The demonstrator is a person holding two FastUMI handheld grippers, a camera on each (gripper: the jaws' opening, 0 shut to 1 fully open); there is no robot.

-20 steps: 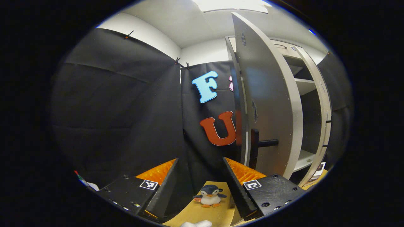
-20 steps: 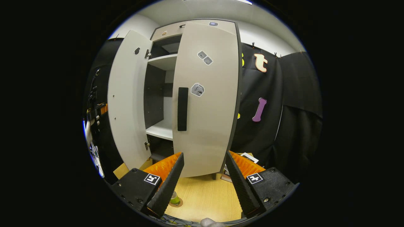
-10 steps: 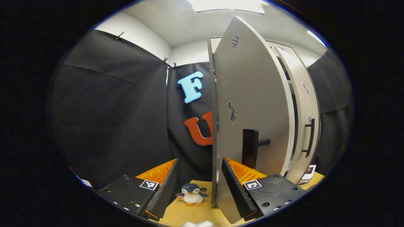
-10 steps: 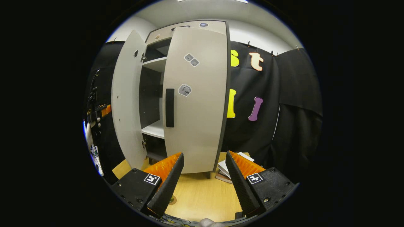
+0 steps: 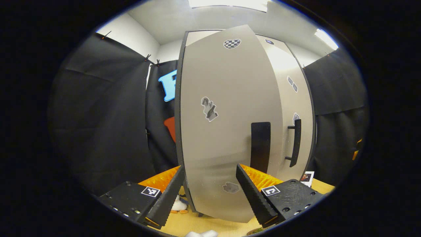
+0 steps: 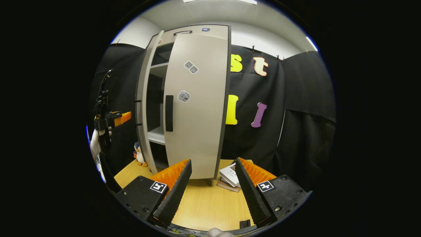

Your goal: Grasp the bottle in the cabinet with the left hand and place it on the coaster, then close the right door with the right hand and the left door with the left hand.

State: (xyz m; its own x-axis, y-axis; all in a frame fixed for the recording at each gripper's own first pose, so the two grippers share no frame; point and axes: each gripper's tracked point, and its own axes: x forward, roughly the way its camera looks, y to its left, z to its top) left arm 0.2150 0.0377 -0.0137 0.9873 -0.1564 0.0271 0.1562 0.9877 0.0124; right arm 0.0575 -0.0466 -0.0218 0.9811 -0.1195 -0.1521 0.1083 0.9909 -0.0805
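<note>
Left door [image 5: 227, 131] now nearly shut, left gripper [image 5: 210, 194] level, jaws apart.

Table [image 6: 210, 204]: cabinet [image 6: 197, 108], penguin [image 6: 138, 154], perhaps books [image 6: 230, 176].

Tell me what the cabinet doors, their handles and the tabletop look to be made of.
Cabinet doors: likely laminated board, matte pale grey with dark edging and soft light reflections. Handles: black, smooth bars, plastic or coated metal; cannot tell which. Tabletop: light wood or wood-look laminate, faint grain lines showing.
</note>
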